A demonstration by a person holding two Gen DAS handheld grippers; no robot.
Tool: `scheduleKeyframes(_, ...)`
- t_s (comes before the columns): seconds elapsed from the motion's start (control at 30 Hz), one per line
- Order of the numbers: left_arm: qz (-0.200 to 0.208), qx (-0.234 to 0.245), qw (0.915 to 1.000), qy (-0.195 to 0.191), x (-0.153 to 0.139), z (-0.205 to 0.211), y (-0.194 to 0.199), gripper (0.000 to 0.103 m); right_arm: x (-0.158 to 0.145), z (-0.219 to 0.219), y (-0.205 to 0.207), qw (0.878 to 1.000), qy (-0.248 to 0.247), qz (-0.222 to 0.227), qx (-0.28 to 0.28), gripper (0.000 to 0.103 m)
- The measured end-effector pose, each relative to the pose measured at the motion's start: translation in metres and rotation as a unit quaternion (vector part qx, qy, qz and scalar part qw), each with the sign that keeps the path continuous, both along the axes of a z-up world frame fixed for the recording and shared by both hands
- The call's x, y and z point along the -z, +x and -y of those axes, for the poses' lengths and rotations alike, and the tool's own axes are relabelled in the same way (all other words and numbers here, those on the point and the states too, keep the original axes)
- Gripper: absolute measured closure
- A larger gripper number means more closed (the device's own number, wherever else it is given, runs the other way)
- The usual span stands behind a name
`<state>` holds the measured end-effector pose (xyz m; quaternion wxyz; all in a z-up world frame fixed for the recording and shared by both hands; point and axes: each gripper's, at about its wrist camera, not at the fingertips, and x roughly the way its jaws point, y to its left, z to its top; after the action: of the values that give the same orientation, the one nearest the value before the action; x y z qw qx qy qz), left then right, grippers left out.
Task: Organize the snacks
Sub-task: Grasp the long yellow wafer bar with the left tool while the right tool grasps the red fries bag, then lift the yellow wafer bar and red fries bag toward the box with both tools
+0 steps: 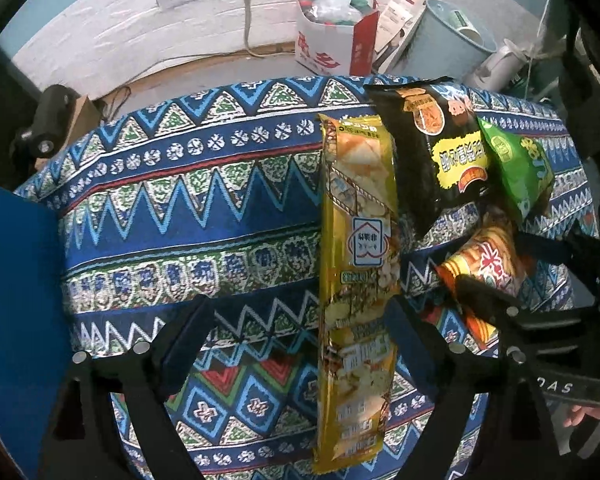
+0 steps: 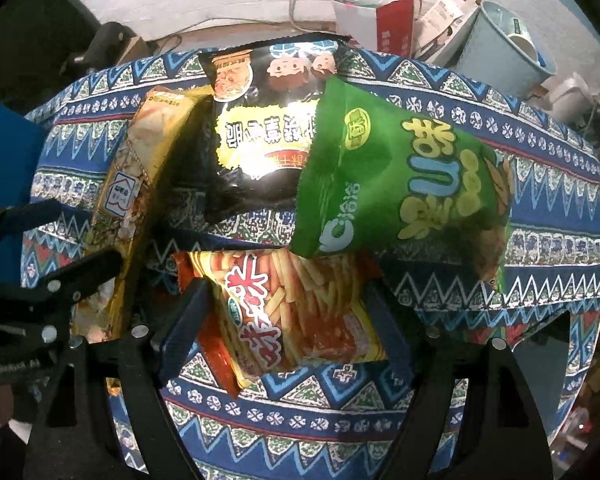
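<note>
Around the orange snack bag (image 2: 296, 312), your landmark, the green bag (image 2: 404, 184) overlaps its far edge, the long yellow pack (image 1: 356, 264) lies left, and your right gripper (image 2: 288, 332) straddles it, fingers apart like your left gripper's (image 1: 300, 344)

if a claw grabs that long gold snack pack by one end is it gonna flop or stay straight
The long gold pack is a thin, glossy film wrapper, so it will probably bend and sag from one end, and may slip in the pads. It looks light for its length. The contents look like crisp pieces, so a hard squeeze could crush them; a mid-length grip seems safer.
</note>
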<state>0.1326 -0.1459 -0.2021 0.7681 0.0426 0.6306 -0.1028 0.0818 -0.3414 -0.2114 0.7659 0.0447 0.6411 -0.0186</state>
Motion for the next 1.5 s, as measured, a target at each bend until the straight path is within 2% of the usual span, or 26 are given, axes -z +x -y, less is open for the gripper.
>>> scheduleKeyframes(0.3,-0.009,-0.01,0.9997,-0.02,0.003,0.004,0.004,0.014,0.0,-0.004,-0.015,1.0,-0.013,-0.003,-0.016,0.024)
scheduleKeyframes(0.57,-0.01,0.007,0.9999,0.007,0.018,0.018,0.0,0.014,0.006,-0.016,-0.026,0.998,-0.04,0.001,-0.042,0.024)
scheduleKeyframes(0.63,0.001,0.012,0.9998,0.013,0.017,0.019,-0.002,0.02,0.008,-0.018,-0.029,0.998,-0.038,0.003,-0.043,0.024)
scheduleKeyframes(0.67,0.004,0.016,0.9997,0.019,0.015,0.019,-0.003,0.03,0.007,-0.019,-0.031,0.998,-0.035,0.003,-0.043,0.027)
scheduleKeyframes(0.7,0.006,0.023,0.9996,0.014,0.013,0.02,-0.003,0.042,0.005,-0.019,-0.032,0.999,-0.031,0.005,-0.044,0.035)
scheduleKeyframes(0.73,0.003,0.026,0.9996,0.01,0.012,0.02,-0.004,0.06,0.003,-0.018,-0.032,0.998,-0.03,0.007,-0.045,0.038)
scheduleKeyframes(0.77,-0.002,0.029,0.9996,0.002,0.01,0.019,-0.005,0.069,0.0,-0.019,-0.033,0.998,-0.028,0.01,-0.047,0.045)
scheduleKeyframes(1.0,-0.008,0.031,0.9995,0.006,0.005,0.009,-0.012,0.071,-0.012,-0.021,-0.04,0.998,-0.028,0.026,-0.049,0.059)
scheduleKeyframes(1.2,0.01,0.039,0.9991,0.013,-0.009,-0.008,-0.04,0.071,-0.021,-0.03,-0.049,0.998,-0.027,0.034,-0.046,0.06)
scheduleKeyframes(1.5,0.052,0.056,0.9969,0.022,-0.047,-0.022,-0.068,0.071,-0.058,-0.045,-0.056,0.996,-0.02,0.068,-0.045,0.06)
